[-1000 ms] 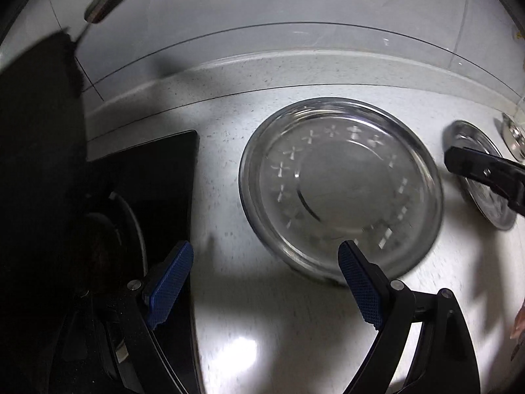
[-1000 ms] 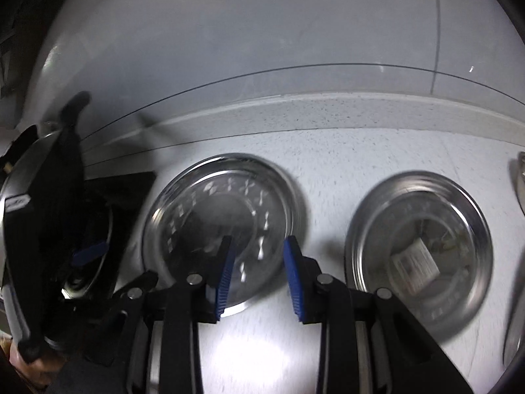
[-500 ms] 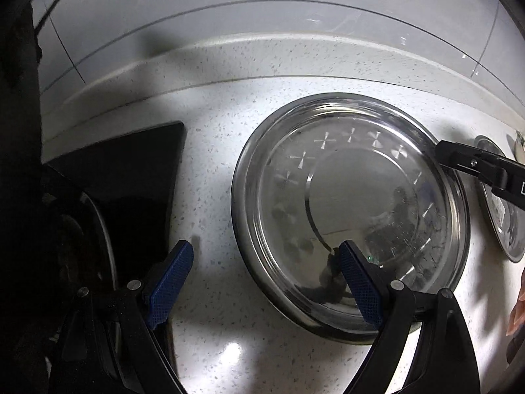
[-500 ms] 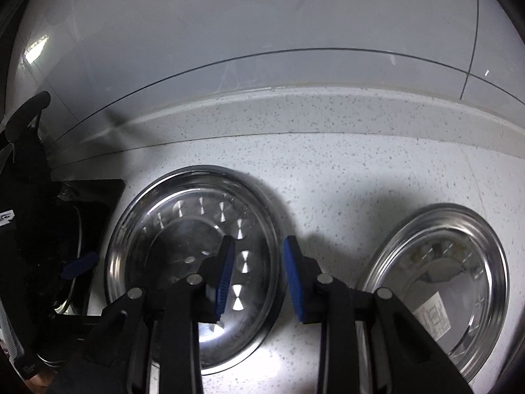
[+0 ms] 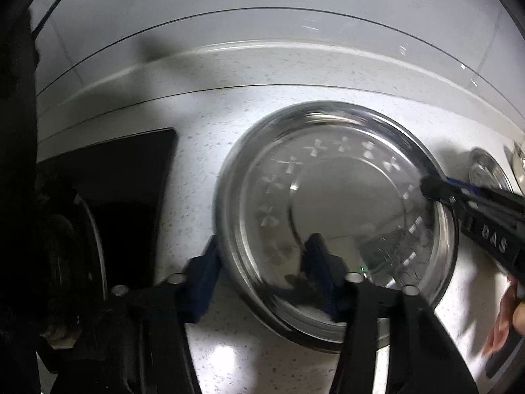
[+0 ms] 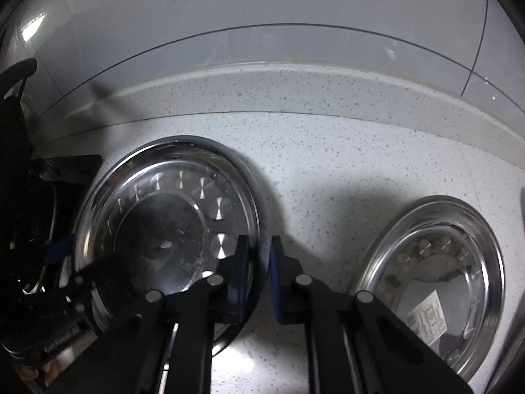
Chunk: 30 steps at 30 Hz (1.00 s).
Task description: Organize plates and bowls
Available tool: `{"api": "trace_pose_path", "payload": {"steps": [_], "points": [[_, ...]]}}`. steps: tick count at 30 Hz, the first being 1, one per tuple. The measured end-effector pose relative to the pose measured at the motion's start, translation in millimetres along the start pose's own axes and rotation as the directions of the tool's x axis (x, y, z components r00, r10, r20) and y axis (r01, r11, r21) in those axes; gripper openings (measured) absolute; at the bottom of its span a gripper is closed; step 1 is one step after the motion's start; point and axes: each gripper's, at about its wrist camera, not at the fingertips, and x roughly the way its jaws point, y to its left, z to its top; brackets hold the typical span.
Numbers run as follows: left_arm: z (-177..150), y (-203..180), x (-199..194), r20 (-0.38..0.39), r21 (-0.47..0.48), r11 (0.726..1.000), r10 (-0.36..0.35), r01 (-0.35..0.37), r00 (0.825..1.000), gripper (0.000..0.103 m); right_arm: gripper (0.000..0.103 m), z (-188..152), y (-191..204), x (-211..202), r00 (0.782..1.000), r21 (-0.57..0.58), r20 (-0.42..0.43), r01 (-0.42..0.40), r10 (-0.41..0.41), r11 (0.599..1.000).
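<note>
A large steel plate [image 5: 334,223] with an embossed ring pattern lies on the speckled white counter [image 5: 203,354]. My left gripper [image 5: 262,266] straddles its left rim: one blue pad sits outside the edge, the other over the plate's inner slope. Its jaws are closing, and the pads do not look pressed on. In the right wrist view the same plate [image 6: 170,216] has its right rim pinched between the pads of my right gripper [image 6: 259,272], which is shut on it. The right gripper [image 5: 439,187] reaches in from the right in the left wrist view.
A second steel plate [image 6: 436,262] with a paper label inside lies to the right. A black stove top [image 5: 124,197] borders the plate on the left. A raised counter lip and grey tiled wall [image 6: 262,32] run behind. A person's hand [image 5: 512,315] shows at the right edge.
Both grippers have come down closer to the large plate. The left jaws narrowed around its left rim, and the right jaws closed onto its right rim.
</note>
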Motion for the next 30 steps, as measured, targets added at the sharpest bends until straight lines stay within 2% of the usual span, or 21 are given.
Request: {"api": "trace_pose_path", "payload": {"steps": [2, 3, 11, 18, 26, 30], "points": [[0.5, 5.5, -0.8, -0.001, -0.021, 1.0, -0.002, 0.002, 1.0, 0.018, 0.01, -3.0, -2.6, -3.9, 1.0, 0.008, 0.012, 0.0, 0.0, 1.0], [-0.7, 6.4, -1.6, -0.003, -0.026, 1.0, -0.009, 0.009, 1.0, 0.017, 0.01, -4.6, -3.4, -6.8, 1.0, 0.012, 0.021, -0.002, 0.001, 1.0], [-14.9, -4.9, -29.9, 0.05, -0.024, 0.999, -0.021, 0.022, 0.999, 0.017, 0.009, -20.6, -8.4, -51.4, 0.995, -0.007, 0.097, 0.03, -0.029, 1.0], [-30.5, -20.4, -88.3, 0.128, 0.006, 0.998, -0.067, 0.067, 0.989, 0.016, 0.009, -49.0, -15.0, -115.6, 0.984, 0.03, 0.174, 0.02, -0.025, 0.999], [-78.5, -16.6, -166.2, 0.193, 0.027, 0.993, -0.12, 0.117, 0.974, 0.016, 0.009, -108.0, -6.1, -210.0, 0.97, 0.048, 0.245, -0.008, -0.004, 0.999], [-112.9, -6.4, -192.2, 0.178, 0.019, 0.99, -0.144, 0.143, 0.973, 0.016, 0.009, -146.0, 4.0, -238.3, 0.973, 0.047, 0.231, -0.034, 0.022, 0.998]]}}
